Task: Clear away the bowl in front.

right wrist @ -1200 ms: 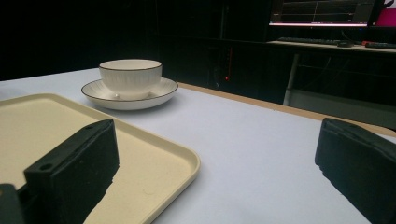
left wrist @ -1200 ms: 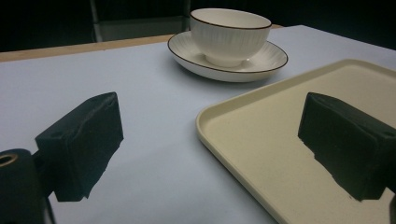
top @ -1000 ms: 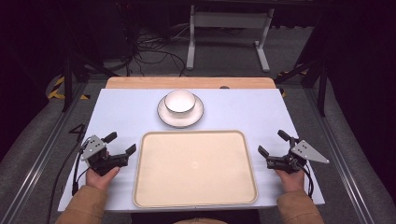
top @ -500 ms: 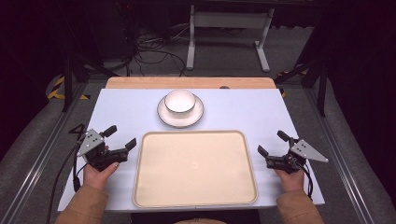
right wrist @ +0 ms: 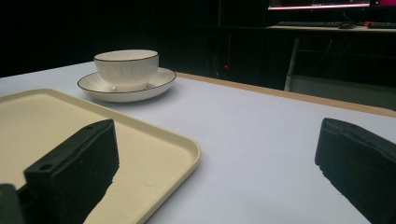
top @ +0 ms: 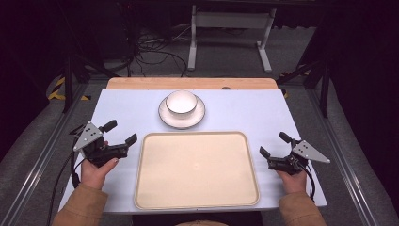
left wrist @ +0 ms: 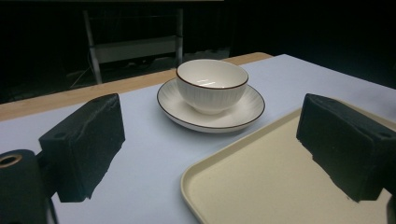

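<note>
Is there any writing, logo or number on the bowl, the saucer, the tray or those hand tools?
None can be read. The bowl, saucer, tray, left gripper and right gripper look unmarked. A lit screen in the background is too blurred to read.

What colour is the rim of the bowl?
Dark brown, a thin line round the white bowl; clearest in the left gripper view.

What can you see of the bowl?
The bowl is white with a thin dark rim line and faint ribbed sides, glossy like glazed ceramic. It looks empty and stands upright, centred on a matching saucer at the far middle of the table, beyond the tray. Only the saucer touches it.
</note>
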